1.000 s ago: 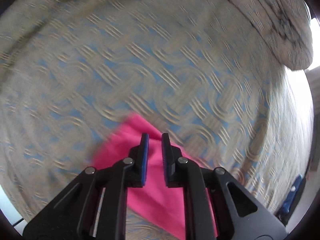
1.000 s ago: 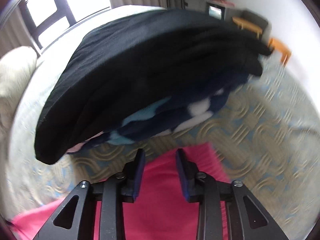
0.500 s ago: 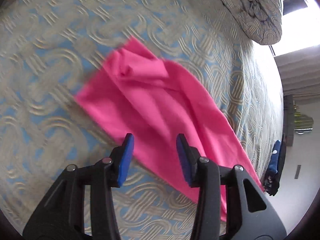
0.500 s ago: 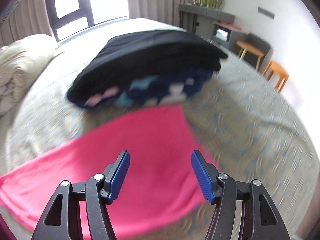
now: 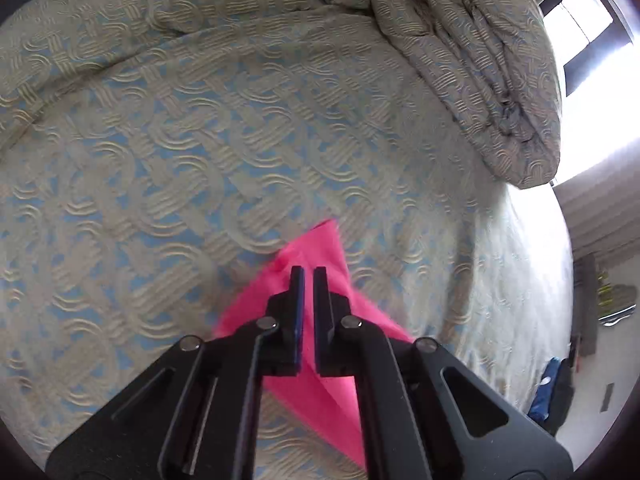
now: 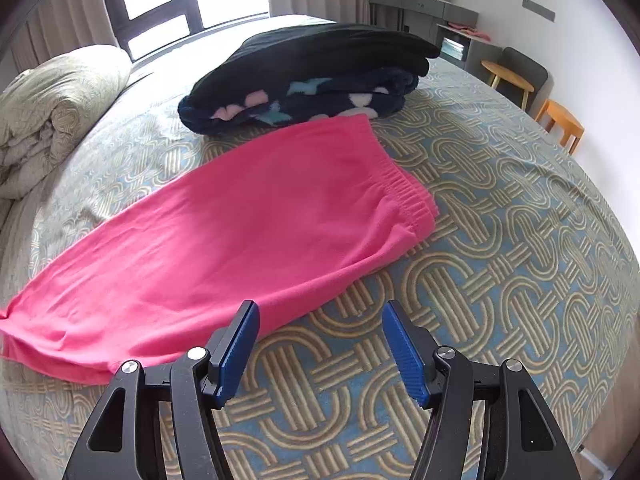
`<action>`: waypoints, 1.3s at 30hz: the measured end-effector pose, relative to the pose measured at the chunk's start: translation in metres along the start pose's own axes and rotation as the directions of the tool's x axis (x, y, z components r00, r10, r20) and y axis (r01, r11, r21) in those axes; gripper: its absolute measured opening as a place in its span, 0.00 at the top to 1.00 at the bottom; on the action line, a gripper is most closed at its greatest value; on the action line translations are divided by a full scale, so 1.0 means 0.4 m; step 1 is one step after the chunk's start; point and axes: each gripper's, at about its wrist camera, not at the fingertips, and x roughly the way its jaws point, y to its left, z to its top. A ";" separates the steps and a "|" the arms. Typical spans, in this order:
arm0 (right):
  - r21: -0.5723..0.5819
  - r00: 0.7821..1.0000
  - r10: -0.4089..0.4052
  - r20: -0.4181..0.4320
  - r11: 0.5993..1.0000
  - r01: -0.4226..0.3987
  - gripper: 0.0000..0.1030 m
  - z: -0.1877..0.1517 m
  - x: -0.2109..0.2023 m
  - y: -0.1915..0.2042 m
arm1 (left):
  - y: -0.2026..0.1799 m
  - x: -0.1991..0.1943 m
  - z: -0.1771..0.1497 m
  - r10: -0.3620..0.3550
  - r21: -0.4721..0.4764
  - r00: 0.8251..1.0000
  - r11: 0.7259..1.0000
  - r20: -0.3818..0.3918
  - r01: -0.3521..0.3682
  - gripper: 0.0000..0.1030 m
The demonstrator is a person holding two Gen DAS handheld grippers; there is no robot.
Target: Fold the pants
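The pink pants lie folded lengthwise on the patterned bedspread, waistband at the far right, leg ends at the near left. My right gripper is open and empty, held just above the bed in front of the pants' near edge. In the left wrist view the leg end of the pants shows as a pink point. My left gripper has its jaws nearly closed over that end, with pink cloth showing in the narrow gap between them.
A folded dark blanket stack lies just beyond the pants. A rolled quilt sits at the bed's head, also in the left wrist view. A desk, chair and orange stools stand beyond the bed's right edge.
My left gripper went from open above the spread pants to nearly shut at the leg end. My right gripper drew back and opened wider; the pants now lie flat before it.
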 end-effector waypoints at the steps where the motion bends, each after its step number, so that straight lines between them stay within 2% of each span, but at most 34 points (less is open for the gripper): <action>1: 0.003 1.000 0.009 -0.004 1.000 -0.009 0.37 -0.001 0.002 0.006 | 0.019 0.008 -0.009 0.001 -0.004 1.000 1.000 -0.030 -0.001 0.97; 2: 0.004 1.000 0.020 -0.007 1.000 -0.020 0.37 -0.001 0.005 0.014 | 0.024 0.018 -0.016 0.001 -0.007 0.999 1.000 -0.047 -0.002 0.96; 3: 0.002 1.000 0.030 -0.010 1.000 -0.030 0.37 -0.001 0.007 0.022 | 0.035 0.032 -0.035 0.000 -0.008 0.997 1.000 -0.075 -0.001 0.89; 4: -0.003 0.999 0.040 -0.014 0.999 -0.040 0.37 -0.002 0.009 0.032 | 0.041 0.041 -0.050 -0.003 -0.005 0.996 1.000 -0.094 0.003 0.76; 5: -0.008 0.999 0.047 -0.016 0.999 -0.047 0.37 -0.003 0.009 0.041 | 0.047 0.062 -0.075 -0.001 0.008 0.992 1.000 -0.126 0.002 0.69; 6: -0.022 0.998 0.058 -0.018 0.998 -0.059 0.37 -0.004 0.009 0.054 | 0.051 0.071 -0.089 -0.001 0.012 0.990 1.000 -0.142 0.003 0.57; 7: -0.043 0.998 0.065 -0.023 0.997 -0.066 0.37 -0.004 0.009 0.068 | 0.050 0.087 -0.107 -0.009 0.015 0.987 1.000 -0.161 0.011 0.54; 11: -0.110 0.997 0.073 -0.027 0.991 -0.076 0.37 -0.012 0.003 0.108 | 0.029 0.147 -0.137 -0.039 -0.010 0.972 0.999 -0.231 0.037 0.54; 13: -0.131 0.996 0.078 -0.032 0.988 -0.082 0.37 -0.019 0.001 0.118 | 0.028 0.150 -0.133 -0.042 -0.030 0.978 0.999 -0.203 0.037 0.54; 14: -0.137 0.997 0.075 -0.034 0.987 -0.079 0.37 -0.022 0.000 0.121 | 0.023 0.147 -0.125 -0.054 -0.035 0.981 0.998 -0.185 0.048 0.60; 15: -0.139 0.997 0.069 -0.035 0.988 -0.074 0.37 -0.028 -0.001 0.120 | 0.019 0.141 -0.121 -0.051 -0.034 0.983 0.998 -0.175 0.046 0.89; 16: -0.138 0.997 0.065 -0.037 0.988 -0.069 0.37 -0.031 -0.001 0.118 | 0.015 0.136 -0.117 -0.050 -0.026 0.984 0.999 -0.173 0.046 0.97; 20: -0.114 0.998 0.052 -0.045 0.992 -0.057 0.37 -0.047 -0.002 0.091 | -0.010 0.079 -0.115 -0.039 0.045 0.992 0.998 -0.122 0.044 0.98; 23: -0.101 0.998 0.048 -0.051 0.993 -0.053 0.37 -0.053 0.001 0.076 | -0.005 0.062 -0.121 0.025 0.079 0.995 0.997 -0.093 -0.018 0.95; 24: -0.096 0.997 0.049 -0.056 0.994 -0.055 0.37 -0.054 0.004 0.073 | 0.002 0.064 -0.116 0.022 0.079 0.995 0.997 -0.101 -0.014 0.91; 26: -0.087 0.996 0.056 -0.064 0.994 -0.062 0.37 -0.057 0.009 0.069 | 0.013 0.081 -0.119 -0.021 0.052 0.989 0.998 -0.145 0.029 0.76; 27: -0.084 0.996 0.059 -0.067 0.994 -0.064 0.37 -0.058 0.011 0.070 | 0.019 0.092 -0.123 -0.038 0.032 0.985 0.998 -0.166 0.044 0.60; 28: -0.081 0.996 0.060 -0.069 0.995 -0.065 0.37 -0.059 0.012 0.071 | 0.020 0.098 -0.123 -0.043 0.019 0.983 0.999 -0.178 0.047 0.49; 29: -0.078 0.995 0.065 -0.070 0.994 -0.070 0.37 -0.061 0.012 0.072 | 0.024 0.108 -0.131 -0.046 -0.004 0.981 0.999 -0.190 0.046 0.48; 32: -0.082 0.995 0.071 -0.067 0.994 -0.077 0.37 -0.064 0.006 0.076 | 0.022 0.127 -0.151 -0.036 -0.006 0.979 0.999 -0.201 0.035 0.49; 33: -0.086 0.996 0.070 -0.064 0.993 -0.075 0.37 -0.065 0.003 0.077 | 0.013 0.126 -0.154 -0.023 0.016 0.983 1.000 -0.184 0.027 0.78; 34: -0.089 0.996 0.068 -0.062 0.993 -0.073 0.37 -0.066 0.001 0.077 | 0.006 0.125 -0.156 -0.014 0.035 0.982 0.999 -0.186 0.021 0.96; 36: -0.083 0.996 0.063 -0.059 0.994 -0.068 0.37 -0.066 0.000 0.071 | 0.001 0.096 -0.156 -0.056 0.009 0.986 0.998 -0.158 0.058 0.98; 39: -0.067 0.997 0.055 -0.057 0.996 -0.059 0.37 -0.067 -0.003 0.055 | 0.000 0.002 -0.162 -0.104 0.024 0.990 0.994 -0.090 0.106 0.98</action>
